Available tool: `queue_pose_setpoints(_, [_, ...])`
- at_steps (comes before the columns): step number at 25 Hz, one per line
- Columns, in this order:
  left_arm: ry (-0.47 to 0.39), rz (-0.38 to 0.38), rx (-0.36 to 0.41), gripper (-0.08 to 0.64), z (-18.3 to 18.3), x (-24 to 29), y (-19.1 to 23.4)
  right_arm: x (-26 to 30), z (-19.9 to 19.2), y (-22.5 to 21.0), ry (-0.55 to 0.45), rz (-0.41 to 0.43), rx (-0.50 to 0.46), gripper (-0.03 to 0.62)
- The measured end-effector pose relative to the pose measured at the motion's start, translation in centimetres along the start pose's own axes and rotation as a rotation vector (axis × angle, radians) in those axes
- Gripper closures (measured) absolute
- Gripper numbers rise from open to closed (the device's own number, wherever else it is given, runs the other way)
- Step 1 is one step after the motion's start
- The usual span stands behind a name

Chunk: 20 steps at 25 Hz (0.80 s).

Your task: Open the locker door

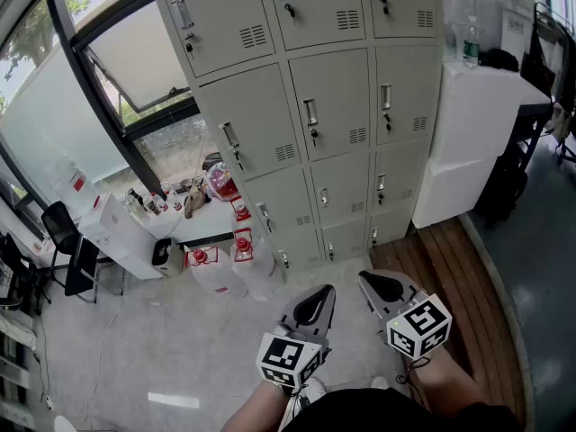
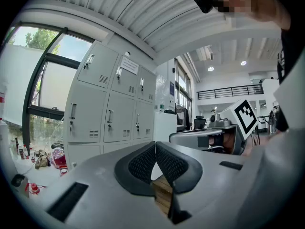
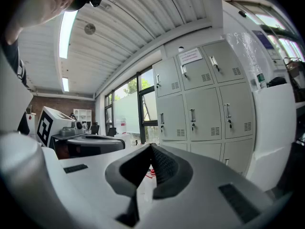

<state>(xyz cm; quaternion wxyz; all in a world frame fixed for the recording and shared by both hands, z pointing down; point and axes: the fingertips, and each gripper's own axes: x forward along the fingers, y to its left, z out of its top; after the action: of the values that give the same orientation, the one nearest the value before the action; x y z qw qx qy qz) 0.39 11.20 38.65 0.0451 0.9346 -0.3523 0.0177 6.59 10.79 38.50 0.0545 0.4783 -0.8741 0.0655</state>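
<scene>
Locker doors point(image 1: 333, 106), all shut, cover the grey cabinet bank that fills the head view from 11 to 1 o'clock, well apart from both grippers. Each door carries an upright handle point(image 1: 310, 112) with a key hanging in the lock just below it. A large window point(image 1: 54, 106) takes up the 10 o'clock side. At 2 o'clock a white cabinet point(image 1: 477, 142) stands against the lockers' right end, with a plastic water bottle point(image 1: 469, 43) upright on top. A wooden floor strip point(image 1: 459, 268) runs at 4 o'clock. Near 9 o'clock a low white bench point(image 1: 193, 226) holds small clutter, with red-capped containers point(image 1: 241, 241) just beside it.

At 6 o'clock the person holds both grippers side by side, pointing toward the lockers. The left gripper point(image 1: 322, 297) has its fingers point(image 2: 140, 163) pressed together at the tips, pinching nothing. The right gripper point(image 1: 369, 280) likewise has its fingers point(image 3: 164, 166) pressed together on nothing.
</scene>
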Motion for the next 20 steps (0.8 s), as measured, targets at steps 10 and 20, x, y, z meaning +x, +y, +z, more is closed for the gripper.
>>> queue_pose_setpoints(10, [-0.012, -0.017, -0.017, 0.543, -0.4, -0.8, 2.0, 1.8, 0.3, 1.2, -0.01, -0.012, -0.031, 0.538])
queue_pose_setpoints(20, [-0.019, -0.023, -0.023, 0.543, -0.3, -2.8, 5.7, 5.3, 1.0, 4.2, -0.01, -0.01, -0.045, 0.538])
